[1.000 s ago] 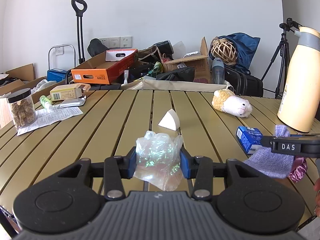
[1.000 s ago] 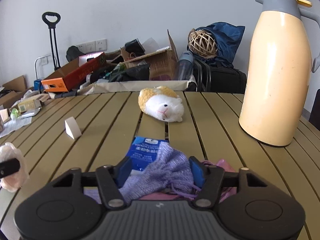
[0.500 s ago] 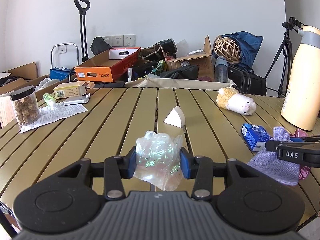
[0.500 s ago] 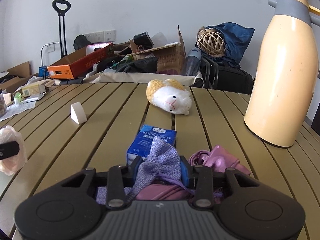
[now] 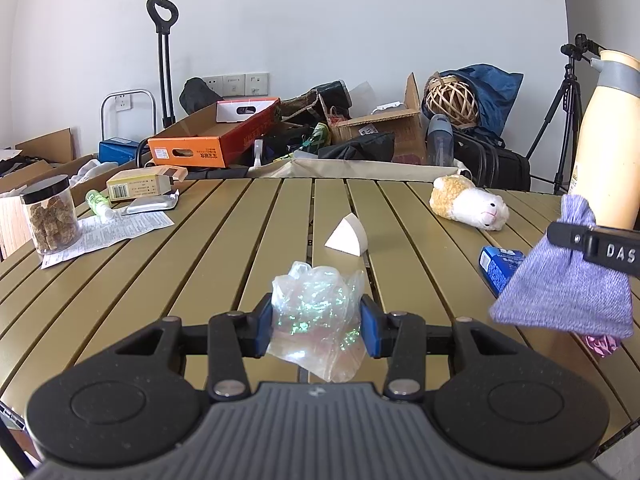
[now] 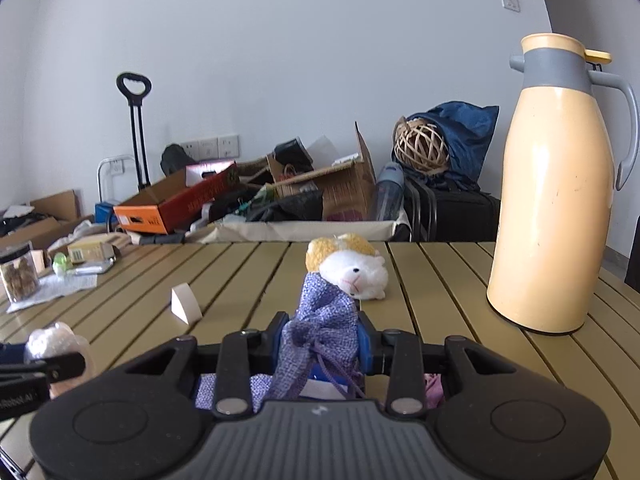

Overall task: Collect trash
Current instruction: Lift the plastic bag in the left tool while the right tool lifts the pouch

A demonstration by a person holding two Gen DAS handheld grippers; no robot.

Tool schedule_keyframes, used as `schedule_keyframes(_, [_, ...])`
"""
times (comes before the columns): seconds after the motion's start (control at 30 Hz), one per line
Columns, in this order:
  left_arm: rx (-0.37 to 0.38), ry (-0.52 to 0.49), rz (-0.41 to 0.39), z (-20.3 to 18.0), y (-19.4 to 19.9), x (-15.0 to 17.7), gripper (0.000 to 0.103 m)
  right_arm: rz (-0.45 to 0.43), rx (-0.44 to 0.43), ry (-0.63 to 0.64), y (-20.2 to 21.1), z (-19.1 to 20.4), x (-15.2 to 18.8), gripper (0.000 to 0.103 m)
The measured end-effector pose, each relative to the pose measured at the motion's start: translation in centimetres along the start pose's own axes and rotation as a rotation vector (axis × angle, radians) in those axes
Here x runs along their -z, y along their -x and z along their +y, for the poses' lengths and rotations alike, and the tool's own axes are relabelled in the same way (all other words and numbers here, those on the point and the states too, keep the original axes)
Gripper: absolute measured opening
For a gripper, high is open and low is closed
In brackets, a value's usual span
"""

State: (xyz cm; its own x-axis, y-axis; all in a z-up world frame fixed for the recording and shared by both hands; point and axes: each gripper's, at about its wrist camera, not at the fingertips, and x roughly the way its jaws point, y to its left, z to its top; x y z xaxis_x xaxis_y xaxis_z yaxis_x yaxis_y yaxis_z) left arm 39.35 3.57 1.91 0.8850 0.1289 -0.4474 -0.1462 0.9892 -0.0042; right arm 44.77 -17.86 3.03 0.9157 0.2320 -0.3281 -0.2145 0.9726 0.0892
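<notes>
My left gripper (image 5: pixel 317 326) is shut on a crumpled clear plastic bag (image 5: pixel 318 320) and holds it above the slatted table (image 5: pixel 200 264). The bag also shows at the left of the right wrist view (image 6: pixel 56 346). My right gripper (image 6: pixel 322 342) is shut on the neck of a purple cloth drawstring pouch (image 6: pixel 320 332). The pouch hangs lifted off the table at the right of the left wrist view (image 5: pixel 564 284). A pink crumpled wrapper (image 5: pixel 602 346) and a blue packet (image 5: pixel 500 266) lie below it.
A white wedge (image 5: pixel 347 236) lies mid-table. A plush toy (image 5: pixel 468 204) and a tall cream thermos (image 6: pixel 554 208) stand at the right. A jar (image 5: pixel 50 214), papers and small boxes sit at the left. Cluttered boxes and bags are behind the table.
My right gripper closed on the purple pouch and lifted it off the table, leaving the pink wrapper and blue packet below. My left gripper keeps holding the plastic bag.
</notes>
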Motion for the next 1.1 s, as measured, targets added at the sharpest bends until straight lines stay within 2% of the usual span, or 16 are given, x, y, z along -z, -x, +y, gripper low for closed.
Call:
schedule_keyframes(0.47, [0.013, 0.022, -0.027, 0.0, 1.7, -0.5, 0.044, -0.110, -0.052, -0.043, 3.5, -0.2, -1.0, 0.033])
schedule_keyframes(1.1, [0.013, 0.049, -0.078, 0.6, 11.1, -0.4, 0.044, -0.119, -0.093, -0.005, 12.1, 3.2, -1.9, 0.033])
